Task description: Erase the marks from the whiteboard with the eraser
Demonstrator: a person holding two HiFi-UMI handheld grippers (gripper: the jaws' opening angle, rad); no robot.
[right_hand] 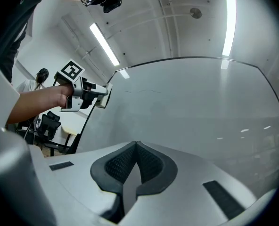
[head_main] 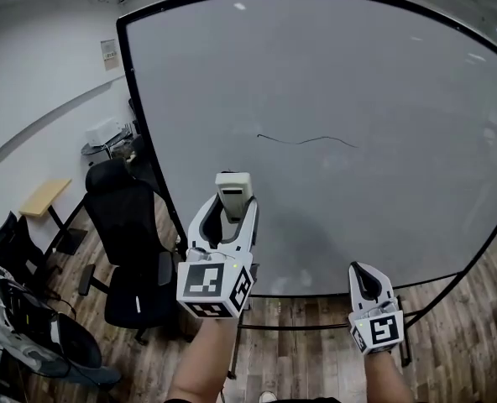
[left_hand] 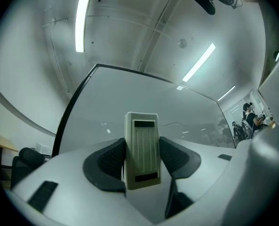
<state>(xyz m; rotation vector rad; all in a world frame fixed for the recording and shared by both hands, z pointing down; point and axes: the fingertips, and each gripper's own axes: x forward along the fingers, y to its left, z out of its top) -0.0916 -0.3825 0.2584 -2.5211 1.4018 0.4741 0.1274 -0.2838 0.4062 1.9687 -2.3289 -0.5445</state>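
Observation:
A large whiteboard (head_main: 358, 82) stands in front of me with a thin black wavy mark (head_main: 307, 140) near its middle. My left gripper (head_main: 233, 193) is shut on a cream eraser (head_main: 234, 192), held upright below and left of the mark, apart from the board. In the left gripper view the eraser (left_hand: 142, 149) stands between the black pads, with the mark (left_hand: 175, 124) faint beyond it. My right gripper (head_main: 365, 277) is low at the right, its jaws shut with nothing between them. In the right gripper view the pads meet at the right gripper (right_hand: 136, 150), and the left gripper (right_hand: 98, 94) shows at the left.
A black office chair (head_main: 131, 242) stands left of the board's frame, close to my left arm. A small wooden table (head_main: 43, 196) and dark bags (head_main: 30, 326) lie farther left. The floor is wood planks (head_main: 307, 351). The board's stand legs (head_main: 404, 342) reach down at the right.

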